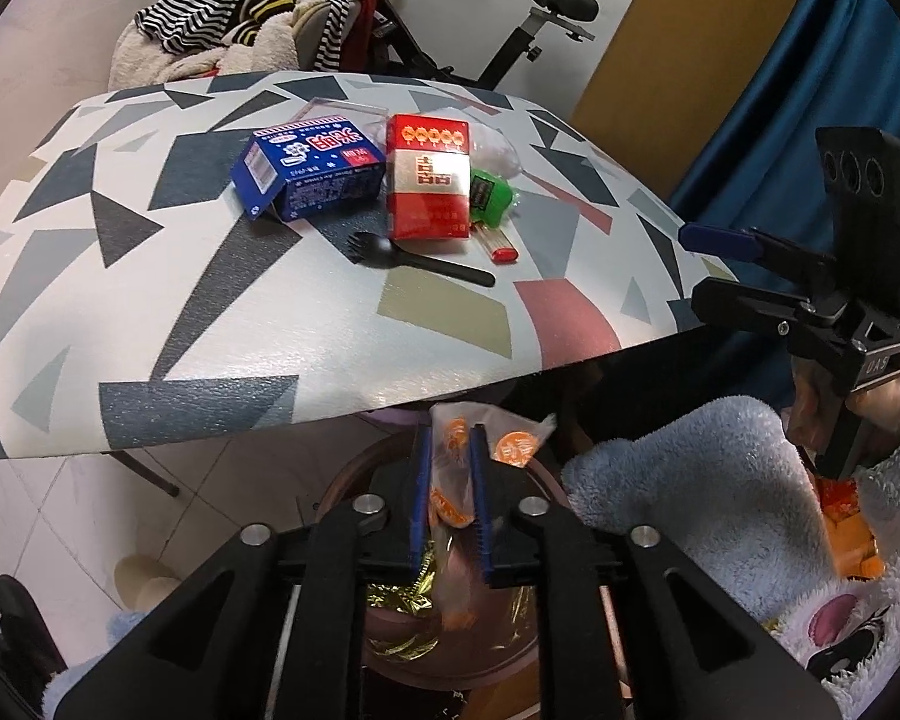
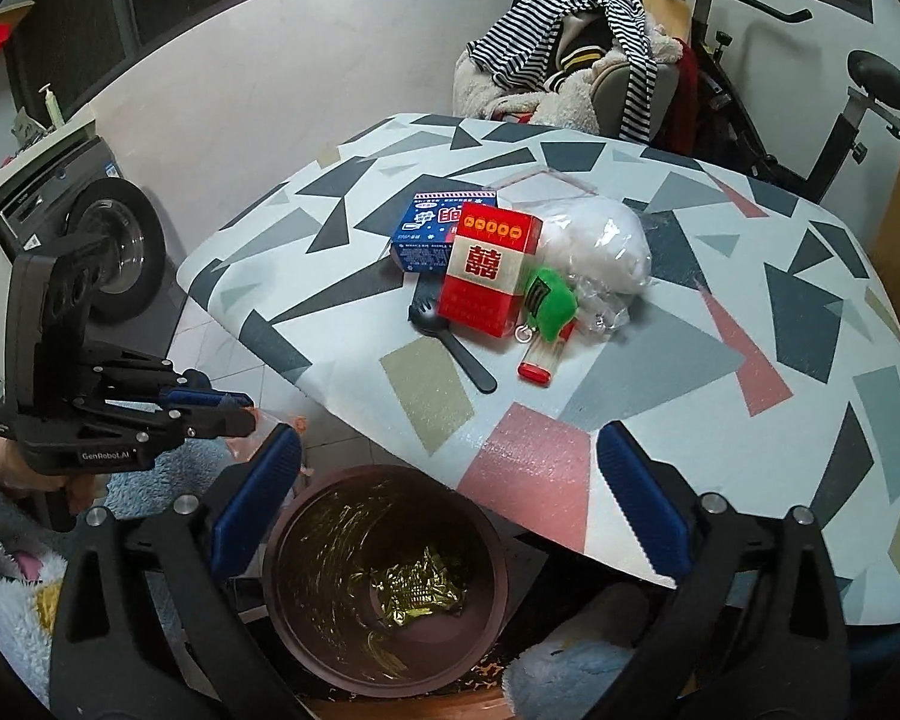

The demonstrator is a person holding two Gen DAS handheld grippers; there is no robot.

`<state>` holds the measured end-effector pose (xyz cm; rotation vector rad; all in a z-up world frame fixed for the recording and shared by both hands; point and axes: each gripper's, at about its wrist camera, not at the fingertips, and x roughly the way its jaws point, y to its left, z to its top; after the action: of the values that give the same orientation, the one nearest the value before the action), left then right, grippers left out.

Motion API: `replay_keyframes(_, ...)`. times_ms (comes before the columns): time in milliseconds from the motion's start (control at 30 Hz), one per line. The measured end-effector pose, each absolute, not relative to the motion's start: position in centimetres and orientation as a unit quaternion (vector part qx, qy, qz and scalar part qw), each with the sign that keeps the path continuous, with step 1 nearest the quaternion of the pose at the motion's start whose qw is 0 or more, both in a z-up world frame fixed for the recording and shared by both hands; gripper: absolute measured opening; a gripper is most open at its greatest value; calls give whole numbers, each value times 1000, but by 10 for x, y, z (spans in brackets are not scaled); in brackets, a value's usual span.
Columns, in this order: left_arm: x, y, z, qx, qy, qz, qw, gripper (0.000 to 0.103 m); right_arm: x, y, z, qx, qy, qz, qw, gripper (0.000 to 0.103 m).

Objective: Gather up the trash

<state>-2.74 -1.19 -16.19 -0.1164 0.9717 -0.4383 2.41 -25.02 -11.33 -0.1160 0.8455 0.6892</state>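
A round brown bin (image 2: 384, 582) sits at the bottom centre of the right wrist view, below the edge of the patterned surface (image 2: 720, 420); crumpled gold foil (image 2: 417, 591) lies at its bottom. In the left wrist view, the left claw (image 1: 453, 498) hangs over that bin, its blue pads slightly apart with a clear orange-printed wrapper (image 1: 459, 468) between them; whether they still press on it cannot be told. Only this view shows the wrapper clearly. The right claw (image 2: 450, 504) stands wide apart and empty above the bin. At the middle of the surface lie a blue box (image 2: 438, 228), a red box (image 2: 489, 270), a black spork (image 2: 450, 342), a green pouch (image 2: 549, 300), a red lighter (image 2: 540, 360) and a clear bag (image 2: 600, 252).
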Motion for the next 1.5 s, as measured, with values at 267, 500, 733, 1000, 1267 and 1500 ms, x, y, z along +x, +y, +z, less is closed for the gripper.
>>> replay_keyframes(267,-29,-19,-160,-35,457,-218,862,81,22,-248,-112,-59,401,334,851,97)
replay_keyframes(500,-25,-14,-150,-9,440,-197,876,97,24,-249,-112,-61,401,326,854,97)
replay_keyframes(733,-18,2,-139,6,410,-141,901,97,32,-255,-113,-44,407,310,858,97)
replay_keyframes(1000,-7,32,-125,-10,384,-85,919,97,40,-258,-115,-45,400,288,869,97)
replay_keyframes(1267,4,42,-116,-18,371,-74,926,97,46,-249,-120,-67,403,298,863,97)
replay_keyframes(1500,14,44,-113,-18,369,-75,926,97,50,-236,-126,-95,417,303,852,97)
